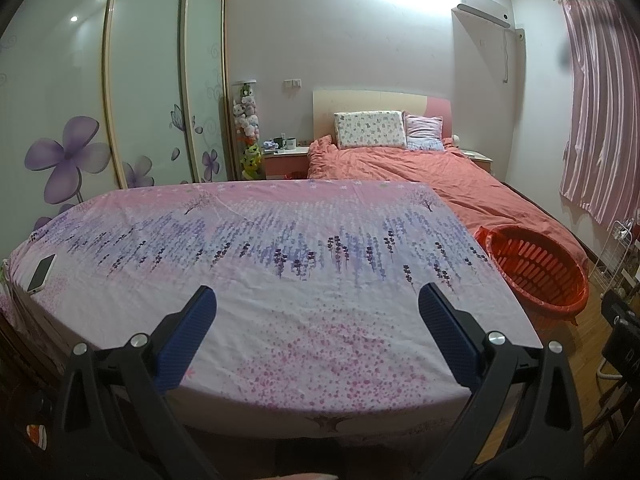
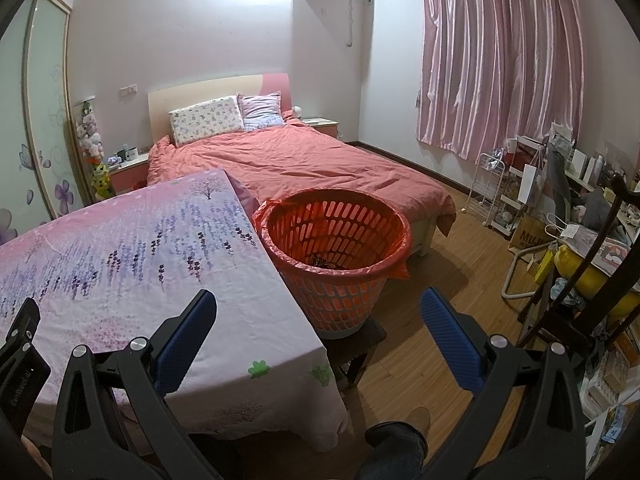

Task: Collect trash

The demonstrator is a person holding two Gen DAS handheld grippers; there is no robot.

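Note:
An orange slatted basket (image 2: 338, 248) lined with an orange bag stands on a low dark stool right of the table; it also shows at the right in the left wrist view as the basket (image 1: 536, 268). Something small and dark lies at its bottom. My left gripper (image 1: 318, 300) is open above the near part of the cloth-covered table (image 1: 280, 280), nothing between its blue pads. My right gripper (image 2: 318, 304) is open over the table's right corner, the basket just ahead of it. I see no loose trash on the cloth.
A white phone (image 1: 41, 274) lies at the table's left edge. Behind stands a bed (image 2: 312, 160) with an orange duvet. A cluttered desk and wire cart (image 2: 560, 208) fill the right side. A person's leg and shoe (image 2: 404, 432) are on the wood floor.

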